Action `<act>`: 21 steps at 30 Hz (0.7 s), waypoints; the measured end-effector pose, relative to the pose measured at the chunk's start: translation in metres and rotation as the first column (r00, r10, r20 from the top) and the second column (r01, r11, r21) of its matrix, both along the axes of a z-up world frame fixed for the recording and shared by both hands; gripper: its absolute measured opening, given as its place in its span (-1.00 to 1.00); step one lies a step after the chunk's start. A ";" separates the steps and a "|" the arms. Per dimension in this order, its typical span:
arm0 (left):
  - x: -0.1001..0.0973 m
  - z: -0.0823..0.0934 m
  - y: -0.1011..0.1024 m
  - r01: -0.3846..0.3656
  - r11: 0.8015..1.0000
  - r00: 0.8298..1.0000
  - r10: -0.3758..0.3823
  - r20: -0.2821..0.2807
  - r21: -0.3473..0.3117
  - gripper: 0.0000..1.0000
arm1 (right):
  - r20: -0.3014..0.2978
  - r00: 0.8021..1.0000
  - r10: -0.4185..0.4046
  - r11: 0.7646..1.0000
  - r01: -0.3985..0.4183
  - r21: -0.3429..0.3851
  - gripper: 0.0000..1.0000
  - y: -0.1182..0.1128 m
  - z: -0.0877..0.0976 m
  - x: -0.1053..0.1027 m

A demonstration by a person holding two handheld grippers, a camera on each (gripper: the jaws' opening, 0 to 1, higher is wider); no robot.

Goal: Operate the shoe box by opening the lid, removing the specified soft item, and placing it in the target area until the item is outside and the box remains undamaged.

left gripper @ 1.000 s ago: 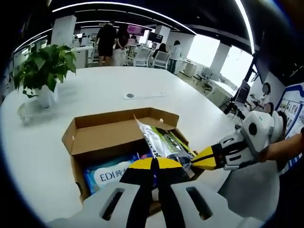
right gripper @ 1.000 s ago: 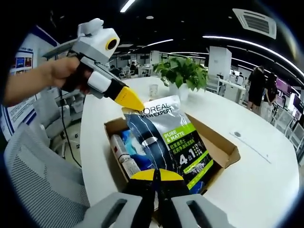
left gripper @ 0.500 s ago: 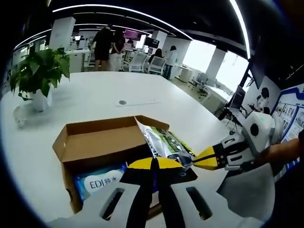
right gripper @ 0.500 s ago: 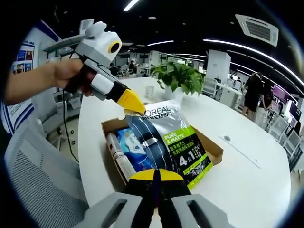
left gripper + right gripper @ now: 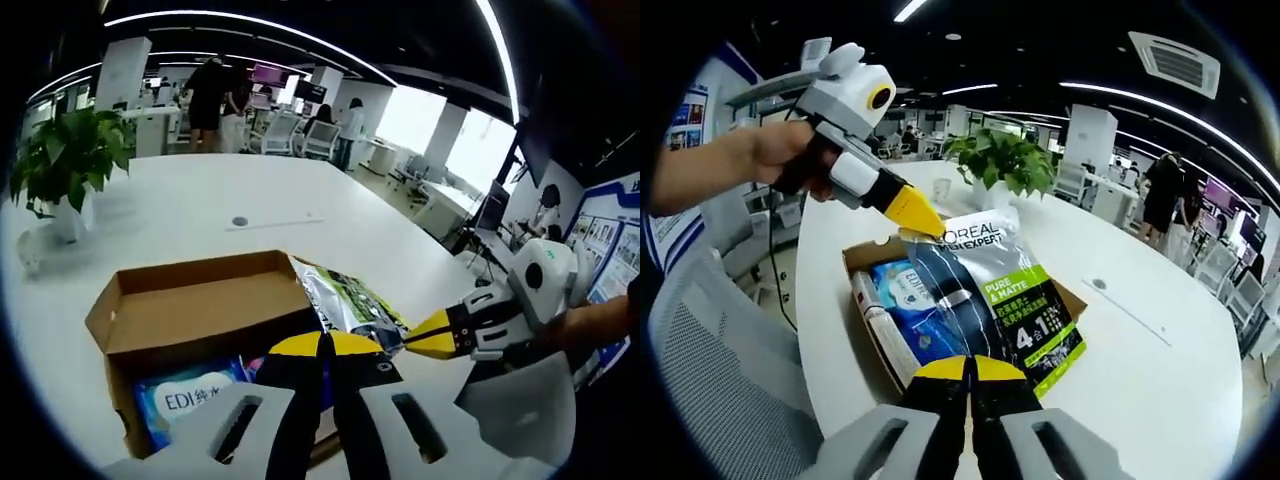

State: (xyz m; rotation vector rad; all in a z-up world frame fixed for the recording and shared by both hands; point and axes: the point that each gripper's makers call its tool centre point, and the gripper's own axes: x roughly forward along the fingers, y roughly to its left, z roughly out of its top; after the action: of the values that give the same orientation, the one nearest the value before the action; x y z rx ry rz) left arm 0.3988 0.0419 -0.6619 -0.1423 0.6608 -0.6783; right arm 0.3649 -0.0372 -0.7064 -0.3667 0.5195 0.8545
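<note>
Pouch (image 5: 985, 290) held stretched above open shoe box (image 5: 190, 310) on white worktop (image 5: 200, 200): left tongs (image 5: 925, 225) pinch its top edge, right tongs (image 5: 968, 368) clamp bottom edge. Risk: opposing pulls could tear the pouch or slip a grip, dropping it back in.

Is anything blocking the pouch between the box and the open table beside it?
Nothing visible does. The pouch is held up over the shoe box by both tools, left tool and right tool, and the white table beside the box is bare.
</note>
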 end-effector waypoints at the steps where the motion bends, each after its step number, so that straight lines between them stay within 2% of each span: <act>1: 0.000 -0.001 -0.002 0.002 1.000 1.000 -0.002 -0.001 0.000 -1.00 | -0.001 1.000 -0.003 1.000 0.003 0.000 -1.00 -0.003 0.000 0.000; 9: 0.003 -0.005 -0.025 0.039 0.999 0.999 -0.039 -0.002 0.009 -1.00 | -0.008 0.999 -0.038 0.999 0.038 -0.006 -1.00 -0.025 -0.004 0.002; 21: 0.003 -0.022 -0.053 0.085 0.996 0.996 -0.084 -0.019 0.036 -1.00 | -0.028 0.996 -0.079 0.997 0.079 -0.025 -1.00 -0.053 -0.019 0.001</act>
State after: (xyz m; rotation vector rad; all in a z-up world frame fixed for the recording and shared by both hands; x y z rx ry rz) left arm 0.4022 -0.0111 -0.6835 -0.0868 0.6984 -0.7467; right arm 0.3660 -0.0900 -0.7251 -0.3540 0.5677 0.7785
